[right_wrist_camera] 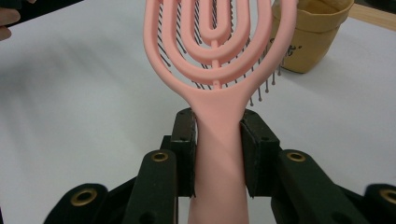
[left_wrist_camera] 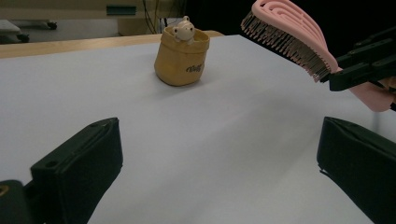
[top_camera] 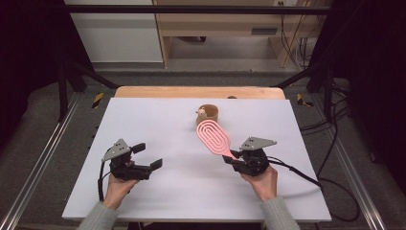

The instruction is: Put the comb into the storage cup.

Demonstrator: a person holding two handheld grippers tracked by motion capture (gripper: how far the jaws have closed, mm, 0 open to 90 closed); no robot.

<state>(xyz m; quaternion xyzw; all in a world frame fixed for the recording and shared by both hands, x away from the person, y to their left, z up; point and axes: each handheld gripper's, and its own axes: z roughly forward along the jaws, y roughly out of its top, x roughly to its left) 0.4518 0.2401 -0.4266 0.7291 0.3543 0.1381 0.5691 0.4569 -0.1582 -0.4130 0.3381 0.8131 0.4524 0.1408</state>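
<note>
The right gripper [right_wrist_camera: 218,154] has its two black jaws pressed tight on the handle of a pink hairbrush [right_wrist_camera: 212,56]. One pad sits on each side of the handle, and the handle runs straight up between them. The brush head is up off the table, with its dark bristles pointing down. In the high view the brush [top_camera: 214,137] sticks out from the right gripper [top_camera: 234,157] toward the middle of the table, and its far tip is close to a small tan pot.

The left gripper [top_camera: 148,156] has its jaws wide apart with nothing between them. In the left gripper view, bare table lies between its two black jaws.

The small tan pot [left_wrist_camera: 181,57] stands upright near the far edge of the white table [top_camera: 158,124]. A little pale toy animal [left_wrist_camera: 182,30] peeks over its rim. The pot is not touching the brush in the left gripper view. A hand holds each gripper from the near side of the table, well apart from each other.
</note>
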